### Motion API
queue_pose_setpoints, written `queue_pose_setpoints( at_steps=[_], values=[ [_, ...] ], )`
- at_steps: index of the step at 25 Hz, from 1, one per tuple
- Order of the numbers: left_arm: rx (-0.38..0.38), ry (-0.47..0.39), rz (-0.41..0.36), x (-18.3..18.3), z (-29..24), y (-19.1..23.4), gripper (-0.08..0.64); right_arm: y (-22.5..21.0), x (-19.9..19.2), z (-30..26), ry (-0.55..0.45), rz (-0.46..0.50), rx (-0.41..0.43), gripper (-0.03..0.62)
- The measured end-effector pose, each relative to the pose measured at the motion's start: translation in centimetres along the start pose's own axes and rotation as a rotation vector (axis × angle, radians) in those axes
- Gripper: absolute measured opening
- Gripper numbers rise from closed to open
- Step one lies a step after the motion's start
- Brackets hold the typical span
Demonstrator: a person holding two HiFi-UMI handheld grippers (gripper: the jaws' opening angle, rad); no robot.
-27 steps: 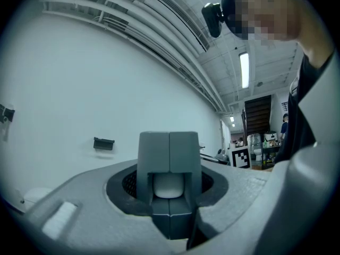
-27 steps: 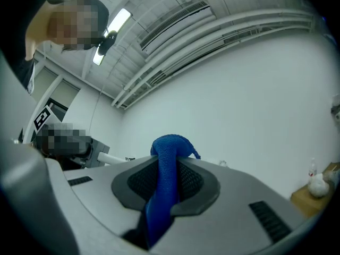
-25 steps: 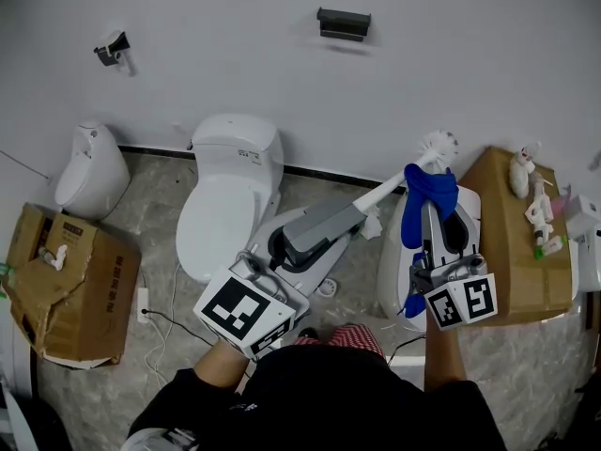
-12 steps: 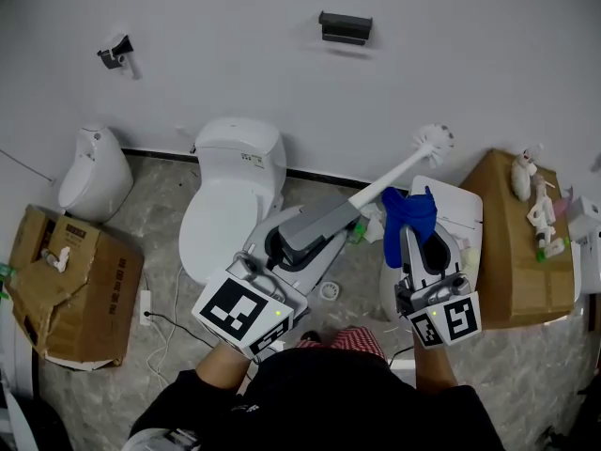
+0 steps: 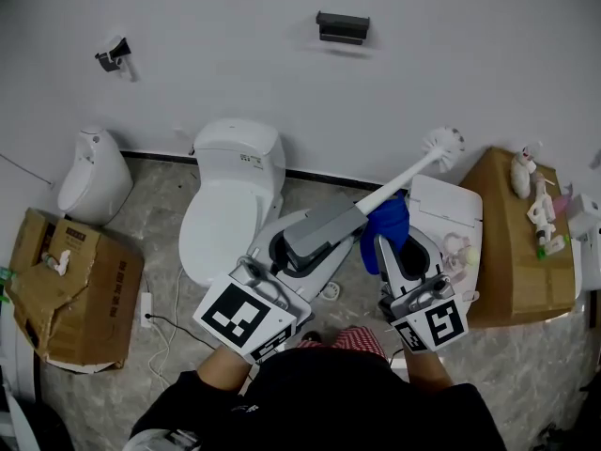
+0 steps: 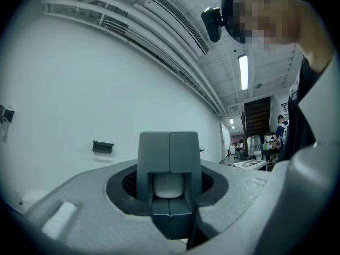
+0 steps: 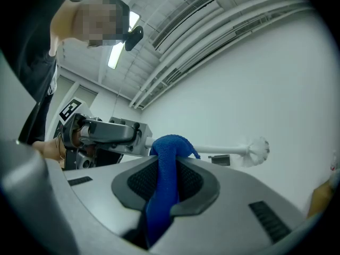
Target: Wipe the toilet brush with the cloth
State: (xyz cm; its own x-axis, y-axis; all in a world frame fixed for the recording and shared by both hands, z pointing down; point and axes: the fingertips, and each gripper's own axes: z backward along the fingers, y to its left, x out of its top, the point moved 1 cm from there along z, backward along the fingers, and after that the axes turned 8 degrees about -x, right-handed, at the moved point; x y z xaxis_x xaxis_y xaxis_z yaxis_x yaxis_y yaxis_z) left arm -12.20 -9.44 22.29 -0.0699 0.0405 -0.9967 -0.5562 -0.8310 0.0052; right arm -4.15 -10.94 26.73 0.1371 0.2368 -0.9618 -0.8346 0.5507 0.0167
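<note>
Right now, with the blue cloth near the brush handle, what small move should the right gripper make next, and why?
Probably slide the right gripper along the toilet brush shaft toward the bristle head. Its blue cloth sits at the shaft right beside the left gripper, which clamps the handle end, so nearly the whole shaft lies ahead.

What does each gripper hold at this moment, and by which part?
The left gripper holds the toilet brush by the end of its handle; the right gripper holds the blue cloth by its lower part.
</note>
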Motion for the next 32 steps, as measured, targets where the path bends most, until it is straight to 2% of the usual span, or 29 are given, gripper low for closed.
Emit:
queue_pose_setpoints(
  at_steps=[7,14,19,32],
  values=[
    [-0.029,0.0,0.007,0.1,-0.3,-0.4,0.164,1.8,0.1,-0.7,-0.02,-0.006,0.082,0.067],
    [-0.051,-0.005,0.015,0.4,-0.1,-0.9,0.164,1.9,0.6,-1.2,-0.057,-0.062,0.081,0.067],
    [-0.068,-0.015,0.064,0.3,-0.2,-0.9,0.164,1.8,0.7,-1.2,-0.069,-0.076,0.074,0.067],
    [-0.073,0.009,0.032,0.1,-1.4,-2.2,0.164,0.4,0.8,-0.2,-0.08,-0.09,0.076,0.067]
  ],
)
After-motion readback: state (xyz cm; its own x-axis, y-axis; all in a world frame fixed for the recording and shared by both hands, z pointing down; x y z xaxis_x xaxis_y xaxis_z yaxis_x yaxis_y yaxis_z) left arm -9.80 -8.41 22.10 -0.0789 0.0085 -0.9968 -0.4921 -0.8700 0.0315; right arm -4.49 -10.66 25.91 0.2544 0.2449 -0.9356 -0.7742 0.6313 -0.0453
